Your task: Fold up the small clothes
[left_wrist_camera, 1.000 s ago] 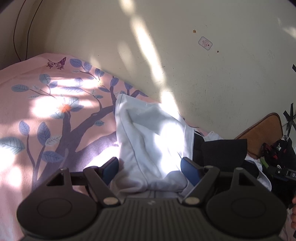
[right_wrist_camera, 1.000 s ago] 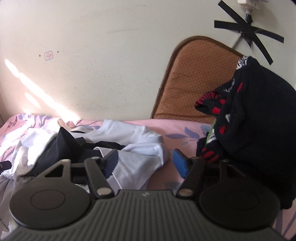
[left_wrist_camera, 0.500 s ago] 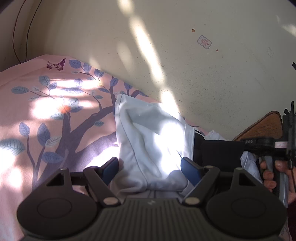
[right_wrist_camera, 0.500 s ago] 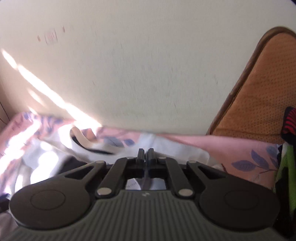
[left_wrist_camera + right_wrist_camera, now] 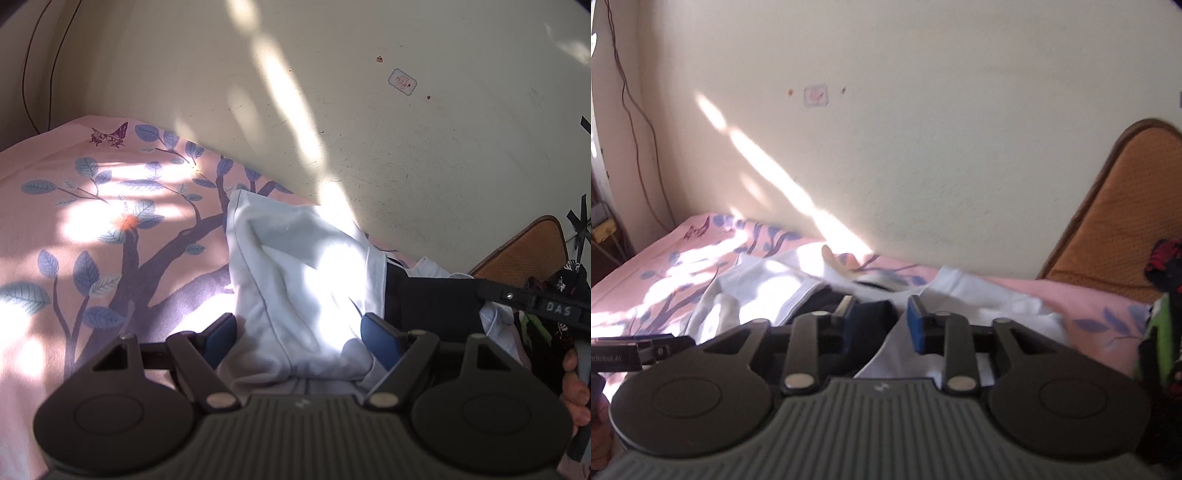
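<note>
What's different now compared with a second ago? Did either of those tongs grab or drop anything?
The right tongs were open a second ago, pinched shut half a second ago while close over the pale clothes, and are now open again, empty and pulled back. The left tongs stayed open, straddling the pale blue garment, which hasn't moved on the pink bedsheet.

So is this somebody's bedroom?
Most likely a bedroom: a pink bedsheet printed with a tree and leaves, small clothes such as a pale blue garment lying on it, and a padded brown headboard against the wall.
</note>
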Available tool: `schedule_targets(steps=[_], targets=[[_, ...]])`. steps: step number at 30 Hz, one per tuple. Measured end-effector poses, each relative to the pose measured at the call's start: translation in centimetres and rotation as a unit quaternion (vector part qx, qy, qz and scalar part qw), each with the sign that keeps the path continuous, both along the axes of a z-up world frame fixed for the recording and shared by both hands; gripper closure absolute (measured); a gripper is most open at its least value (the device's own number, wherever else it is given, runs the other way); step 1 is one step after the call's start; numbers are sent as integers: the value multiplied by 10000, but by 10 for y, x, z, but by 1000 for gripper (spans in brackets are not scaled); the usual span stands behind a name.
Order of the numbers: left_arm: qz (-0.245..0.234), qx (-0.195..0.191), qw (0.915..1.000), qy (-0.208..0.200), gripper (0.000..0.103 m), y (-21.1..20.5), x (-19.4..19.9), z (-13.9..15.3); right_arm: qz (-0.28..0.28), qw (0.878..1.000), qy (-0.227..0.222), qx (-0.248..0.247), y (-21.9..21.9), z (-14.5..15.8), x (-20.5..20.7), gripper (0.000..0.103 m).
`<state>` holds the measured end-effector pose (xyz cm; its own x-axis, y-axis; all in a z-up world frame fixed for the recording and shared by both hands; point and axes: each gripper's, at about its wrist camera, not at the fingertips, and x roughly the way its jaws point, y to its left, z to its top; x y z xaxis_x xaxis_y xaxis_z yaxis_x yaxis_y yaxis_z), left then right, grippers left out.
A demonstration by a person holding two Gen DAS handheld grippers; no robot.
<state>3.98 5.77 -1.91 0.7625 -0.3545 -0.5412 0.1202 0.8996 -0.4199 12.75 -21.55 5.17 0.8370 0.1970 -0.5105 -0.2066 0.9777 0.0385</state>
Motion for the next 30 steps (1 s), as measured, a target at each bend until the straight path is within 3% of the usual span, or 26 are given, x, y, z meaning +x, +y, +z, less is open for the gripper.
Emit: schedule_targets(steps=[2,4,8,11,13,15,18,22,25,30], targets=[[34,-14,10000,-28,27,1,0,0,-74,9976,633,254,6,-26,31,83],[59,-23,9999,-88,27,1,0,0,-86,9987,427,262,16,-46,47,83],[143,-132,9998,-86,27,6,0,0,-126,9979,625,109,30,-36,45,81],[-38,-354,9993,102,26,14,1,0,37,9994,109,312,9,-11,-18,79],[-148,-535,9983,198,28,26,-11,11,126,9984,-89,553,-16,-7,-70,72],[-358,-662,9971,-53,27,43,-39,28,173,9980,-185,582,-42,-12,-124,70],[-531,-16,9983,-241,26,72,-92,45,33,9973,-16,727,-79,-37,-192,69],[-779,399,9960,166,26,105,-156,44,-110,9901,399,1339,-112,-74,-270,67],[-797,522,9948,359,26,117,-200,39,-168,9842,621,1652,-117,-95,-301,66],[-1061,691,9910,438,28,101,-251,33,218,9811,570,1834,-92,-105,-321,66]])
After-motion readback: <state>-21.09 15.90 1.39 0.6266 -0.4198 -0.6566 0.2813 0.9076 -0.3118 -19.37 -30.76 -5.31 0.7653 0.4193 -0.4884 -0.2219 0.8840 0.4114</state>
